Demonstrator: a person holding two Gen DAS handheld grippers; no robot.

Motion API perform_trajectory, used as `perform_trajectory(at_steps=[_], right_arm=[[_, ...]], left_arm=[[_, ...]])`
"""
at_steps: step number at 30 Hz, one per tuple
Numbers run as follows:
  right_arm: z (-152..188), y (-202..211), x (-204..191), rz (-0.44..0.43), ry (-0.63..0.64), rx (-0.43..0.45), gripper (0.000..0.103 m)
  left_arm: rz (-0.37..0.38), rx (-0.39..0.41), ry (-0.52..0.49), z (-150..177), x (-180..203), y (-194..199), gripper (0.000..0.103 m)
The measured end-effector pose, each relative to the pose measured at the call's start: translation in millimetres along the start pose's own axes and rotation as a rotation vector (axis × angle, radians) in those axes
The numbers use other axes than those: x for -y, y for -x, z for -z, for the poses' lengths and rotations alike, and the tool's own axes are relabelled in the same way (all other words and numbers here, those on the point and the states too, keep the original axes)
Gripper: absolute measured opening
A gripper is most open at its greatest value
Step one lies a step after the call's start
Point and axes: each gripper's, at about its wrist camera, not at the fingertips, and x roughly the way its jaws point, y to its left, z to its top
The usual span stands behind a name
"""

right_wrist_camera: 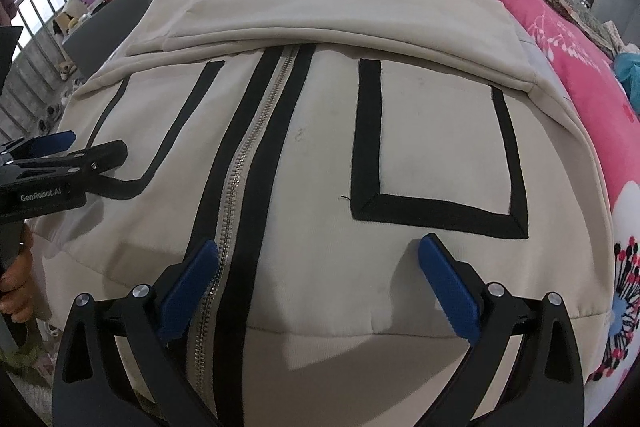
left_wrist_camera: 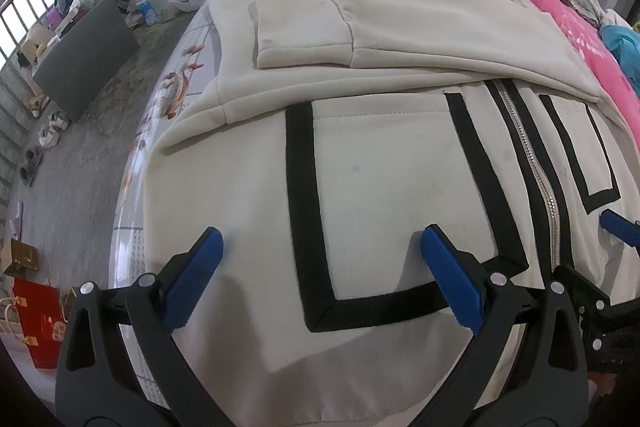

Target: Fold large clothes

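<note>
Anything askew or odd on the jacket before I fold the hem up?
Nothing major. The cream jacket lies flat, zipped, both sleeves folded across the chest. Faint grey smudges mark the pocket panel. Both tools hover open near the hem.

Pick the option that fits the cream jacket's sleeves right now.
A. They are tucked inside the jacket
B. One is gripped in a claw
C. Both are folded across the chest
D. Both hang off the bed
C: both sleeves lie across the jacket above the pockets.
</note>
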Motion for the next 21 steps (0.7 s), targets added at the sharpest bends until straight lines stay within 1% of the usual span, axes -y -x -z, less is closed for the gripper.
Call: perform_trajectory(at_steps=[3, 5, 8, 10, 12, 18, 20, 21], right_arm=[[1, 0, 1, -0.002, 0.001, 0.004, 0.097], [1, 0, 1, -0.002, 0.002, 0.006, 0.097], [2, 0, 1, -0.001, 0.001, 0.006, 0.097], [2, 0, 1, -0.002, 0.002, 0.009, 0.097], [3, 0, 0, -0.002, 0.003, 0.012, 0.097], [3, 1, 1, -0.004, 0.006, 0.019, 0.097], [3, 1, 2, -0.005, 0.008, 0.021, 0.097], [4, 1, 2, -0.005, 0.008, 0.023, 0.097]], left_arm=[[0.0, -0.001, -0.002, 1, -5, 5, 0.096], [0.011, 0.039, 0.021, 6, -14, 16, 0.096], [0.054, 0.107, 0.062, 20, -36, 43, 0.096], [0.063, 0.133, 0.078, 31, -48, 56, 0.096], [0.068, 0.156, 0.09, 48, -62, 72, 0.096], [0.092, 0.17, 0.086, 96, -78, 107, 0.095], [0.118, 0.166, 0.081, 111, -78, 115, 0.093], [0.133, 0.16, 0.079, 119, -77, 118, 0.089]])
